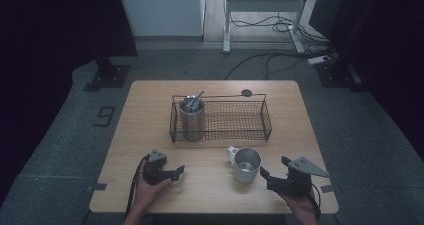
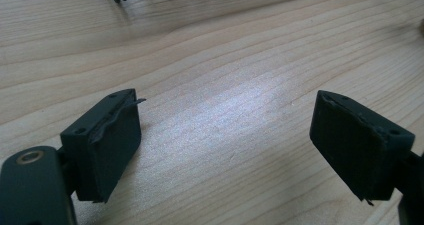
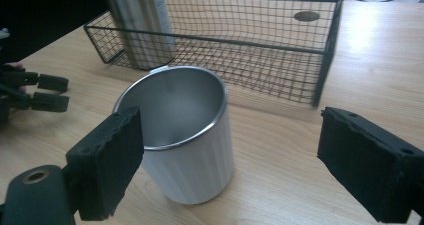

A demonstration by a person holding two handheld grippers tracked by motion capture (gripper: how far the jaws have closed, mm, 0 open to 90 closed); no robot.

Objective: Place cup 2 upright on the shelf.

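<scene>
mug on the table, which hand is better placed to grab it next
Right. The right gripper sits open just beside the white mug, jaws pointed at it. The left gripper is farther off over bare table.

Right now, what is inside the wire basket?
In the basket a steel tumbler stands upright at its left end, with a grey utensil sticking out. The tumbler's inside is hidden. The rest looks empty.
</scene>
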